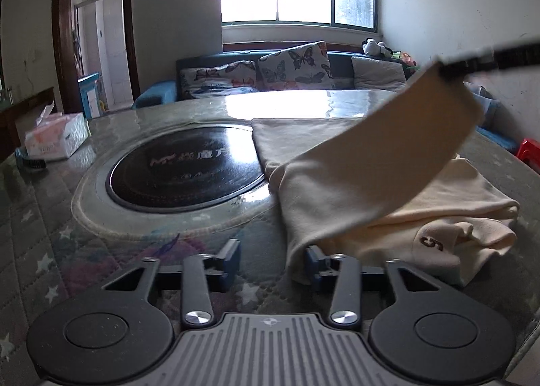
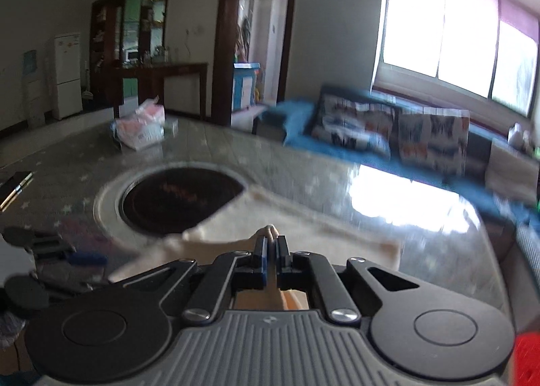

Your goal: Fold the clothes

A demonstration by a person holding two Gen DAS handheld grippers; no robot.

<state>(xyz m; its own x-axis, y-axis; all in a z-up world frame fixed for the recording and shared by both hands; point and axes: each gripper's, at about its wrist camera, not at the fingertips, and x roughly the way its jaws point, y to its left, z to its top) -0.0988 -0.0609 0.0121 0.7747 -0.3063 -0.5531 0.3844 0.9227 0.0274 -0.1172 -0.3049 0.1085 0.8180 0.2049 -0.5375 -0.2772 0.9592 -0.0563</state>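
A cream garment [image 1: 354,183] lies on the right half of the table, partly folded, with a dark "G" mark near its front. One strip of it is lifted up to the right, held by my right gripper [image 1: 469,65] at its top end. My left gripper [image 1: 273,257] is open, low over the table, its right finger touching the garment's near edge. In the right wrist view my right gripper [image 2: 272,244] is shut on a fold of the cream garment [image 2: 303,217], raised above the table. The view is blurred.
A round dark hotplate [image 1: 182,166] is set in the quilted table top [image 1: 67,234], left of the garment. A tissue box [image 1: 55,139] stands at the far left. A sofa with butterfly cushions [image 1: 290,65] lies beyond the table. My left gripper shows at the left of the right wrist view [image 2: 50,251].
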